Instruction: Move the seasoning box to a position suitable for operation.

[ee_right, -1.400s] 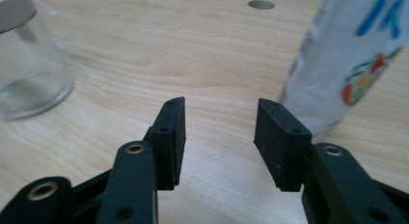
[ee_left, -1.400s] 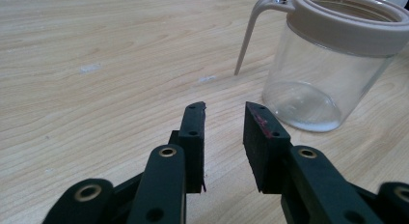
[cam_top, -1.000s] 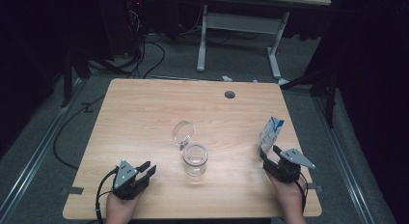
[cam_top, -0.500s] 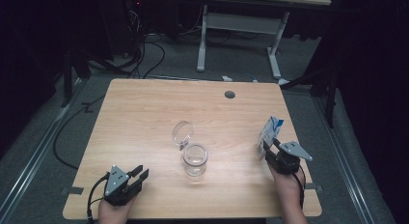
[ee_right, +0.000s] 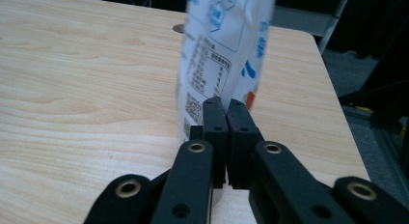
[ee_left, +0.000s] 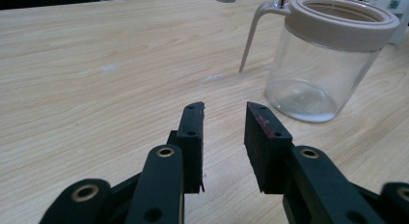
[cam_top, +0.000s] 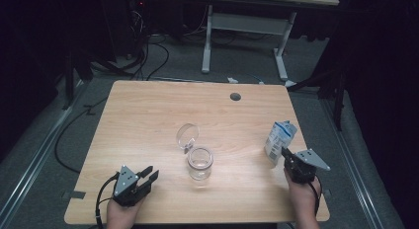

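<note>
My right gripper (ee_right: 226,105) has just been closing; its jaws now pinch the thin lower edge of the white-and-blue pouch (cam_top: 279,140), which stands near the table's (cam_top: 148,115) right edge. My left gripper (cam_top: 147,175) rests low at the near-left corner, jaws partly apart with nothing between them. The clear glass jar (ee_left: 318,64) stands upright mid-table, just ahead of those jaws, its hinged lid (cam_top: 187,135) flipped open behind it.
</note>
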